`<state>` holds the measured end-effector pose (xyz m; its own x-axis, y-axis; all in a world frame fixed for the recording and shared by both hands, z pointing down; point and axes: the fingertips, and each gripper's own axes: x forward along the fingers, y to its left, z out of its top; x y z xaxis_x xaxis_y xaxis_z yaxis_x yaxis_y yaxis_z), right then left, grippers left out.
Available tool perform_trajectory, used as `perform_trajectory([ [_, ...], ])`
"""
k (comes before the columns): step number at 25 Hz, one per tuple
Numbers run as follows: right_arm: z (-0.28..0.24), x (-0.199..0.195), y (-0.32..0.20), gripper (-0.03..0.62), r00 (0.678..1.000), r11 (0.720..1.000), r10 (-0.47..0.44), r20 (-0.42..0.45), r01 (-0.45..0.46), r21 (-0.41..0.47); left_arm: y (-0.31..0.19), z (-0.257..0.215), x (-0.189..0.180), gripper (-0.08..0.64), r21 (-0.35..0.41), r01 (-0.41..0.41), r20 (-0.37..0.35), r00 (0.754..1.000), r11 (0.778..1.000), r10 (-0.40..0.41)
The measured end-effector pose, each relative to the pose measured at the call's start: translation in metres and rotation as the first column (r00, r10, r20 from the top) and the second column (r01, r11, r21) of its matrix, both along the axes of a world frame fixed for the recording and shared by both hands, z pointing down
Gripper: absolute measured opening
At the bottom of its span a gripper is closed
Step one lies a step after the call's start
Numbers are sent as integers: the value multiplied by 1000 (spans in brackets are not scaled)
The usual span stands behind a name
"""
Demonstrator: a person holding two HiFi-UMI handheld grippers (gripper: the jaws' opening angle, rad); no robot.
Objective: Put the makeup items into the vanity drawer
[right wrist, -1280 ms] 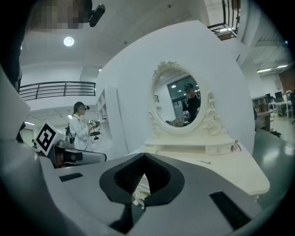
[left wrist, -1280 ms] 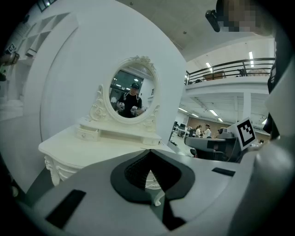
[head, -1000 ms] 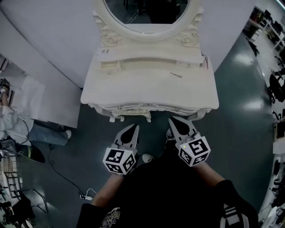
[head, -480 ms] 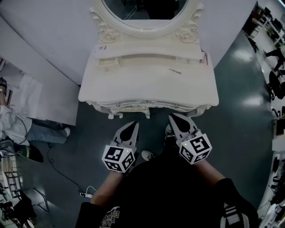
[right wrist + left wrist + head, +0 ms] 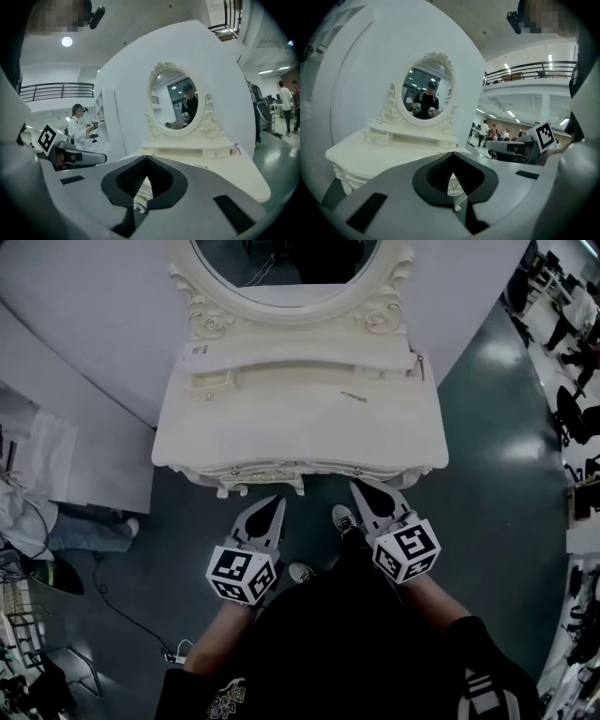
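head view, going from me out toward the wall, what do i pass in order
left gripper and right gripper → vanity front edge → thin dark item → raised shelf → oval mirror

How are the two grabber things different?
The left gripper leans rightward, while the right gripper leans leftward. The left marker cube shows a different black-and-white pattern from the right marker cube. Both grippers point toward the vanity, jaws shut, holding nothing.
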<state>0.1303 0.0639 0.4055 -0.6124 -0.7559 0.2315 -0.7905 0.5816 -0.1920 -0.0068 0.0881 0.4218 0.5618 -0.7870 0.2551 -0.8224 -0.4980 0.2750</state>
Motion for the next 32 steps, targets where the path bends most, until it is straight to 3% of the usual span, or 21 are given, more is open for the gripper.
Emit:
perform_trajectory([
  [12, 4, 12, -66, 29, 998, 998, -57, -33, 56, -20, -52, 5, 10, 0, -22, 70, -17, 997, 997, -70],
  [24, 32, 62, -143, 29, 997, 997, -31, -75, 26, -66, -110, 23, 50, 0, -52, 65, 9, 998, 997, -64],
  [32, 68, 90, -182, 29, 990, 990, -67, -127, 50, -131, -141, 45, 82, 0, -102, 70, 5, 998, 992, -70],
])
